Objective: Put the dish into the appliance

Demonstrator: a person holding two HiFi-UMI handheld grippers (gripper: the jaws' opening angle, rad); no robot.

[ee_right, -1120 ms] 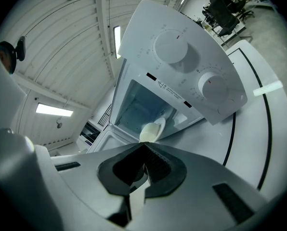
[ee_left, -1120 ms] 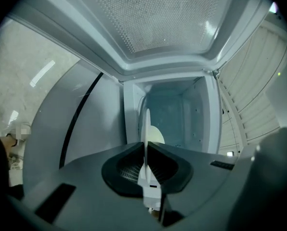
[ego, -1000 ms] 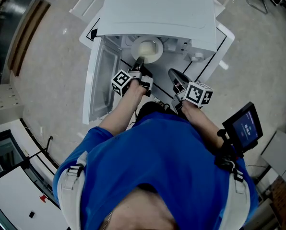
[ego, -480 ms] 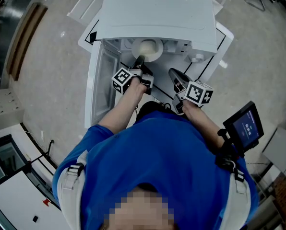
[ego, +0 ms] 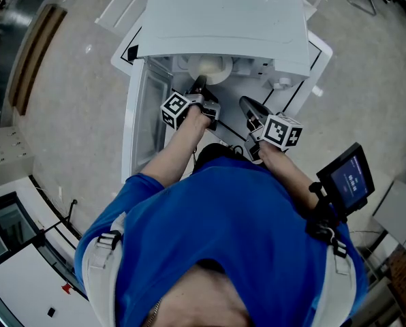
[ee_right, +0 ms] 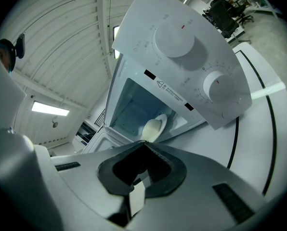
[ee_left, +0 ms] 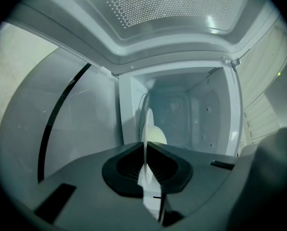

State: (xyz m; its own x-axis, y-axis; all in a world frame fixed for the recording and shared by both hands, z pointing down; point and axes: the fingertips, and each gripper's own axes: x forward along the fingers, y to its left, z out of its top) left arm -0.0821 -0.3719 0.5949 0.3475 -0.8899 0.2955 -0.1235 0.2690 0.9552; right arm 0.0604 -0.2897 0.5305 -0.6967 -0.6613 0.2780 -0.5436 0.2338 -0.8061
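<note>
The left gripper [ego: 199, 86] is clamped on the rim of the round, cream-white, ceramic-looking dish [ego: 211, 67], held just inside the mouth of the boxy white appliance [ego: 223, 19]. The dish is probably stiff, slick and breakable, so a deep rim hold suits it. The right gripper [ego: 248, 105] is pinched closed on nothing, in front of the appliance. Whether the dish touches the cavity floor is hidden.

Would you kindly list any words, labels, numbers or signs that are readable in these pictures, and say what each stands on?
Nothing reads clearly.
Control panel of the white microwave oven: faint print round its two dials, too small.
White strip label under it: a warning triangle, wording blurred.
Black device's blue screen: characters too small.
</note>
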